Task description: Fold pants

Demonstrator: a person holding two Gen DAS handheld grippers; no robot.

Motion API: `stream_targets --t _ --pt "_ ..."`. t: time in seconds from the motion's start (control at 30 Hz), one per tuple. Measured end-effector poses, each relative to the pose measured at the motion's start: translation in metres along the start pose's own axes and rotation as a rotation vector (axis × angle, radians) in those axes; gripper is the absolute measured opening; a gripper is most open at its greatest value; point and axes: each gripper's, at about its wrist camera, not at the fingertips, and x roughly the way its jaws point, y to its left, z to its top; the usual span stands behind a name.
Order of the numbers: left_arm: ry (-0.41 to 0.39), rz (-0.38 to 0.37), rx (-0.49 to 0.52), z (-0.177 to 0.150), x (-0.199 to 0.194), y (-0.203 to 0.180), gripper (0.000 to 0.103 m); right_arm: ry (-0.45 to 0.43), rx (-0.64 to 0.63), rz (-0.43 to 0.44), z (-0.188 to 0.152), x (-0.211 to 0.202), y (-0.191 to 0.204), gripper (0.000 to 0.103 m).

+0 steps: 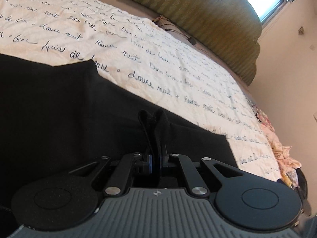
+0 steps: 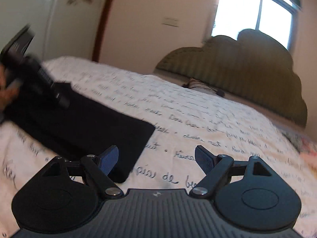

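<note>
Holding my left gripper (image 1: 156,119) angled down toward the bed, jaws nearly closed on a bunched ridge of the black pants (image 1: 59,103); cloth stands up between the pads. My right gripper (image 2: 156,158) tilts down too, jaws wide, nothing between them, only the script-printed bedspread (image 2: 218,123) ahead. In the right wrist view the pants lie flat, ahead-left of the right fingers (image 2: 109,160), long axis running from near those fingers away toward upper left. The left gripper appears there, blurred, at the far end.
</note>
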Motion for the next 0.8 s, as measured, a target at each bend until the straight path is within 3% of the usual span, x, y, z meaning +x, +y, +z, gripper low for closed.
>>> stream_targets --t 0.13,0.37,0.8 --pt "-0.008 -0.031 -0.006 0.004 -0.013 0.002 0.007 0.044 -0.19 0.019 0.001 0.011 0.033 0.085" --pt "-0.001 -0.039 -0.019 0.009 -0.018 0.011 0.007 0.067 -0.321 0.018 0.001 0.029 0.052 0.085" --pt "0.006 0.011 -0.016 0.013 -0.031 0.033 0.007 0.021 -0.28 0.054 0.009 0.019 0.047 0.086"
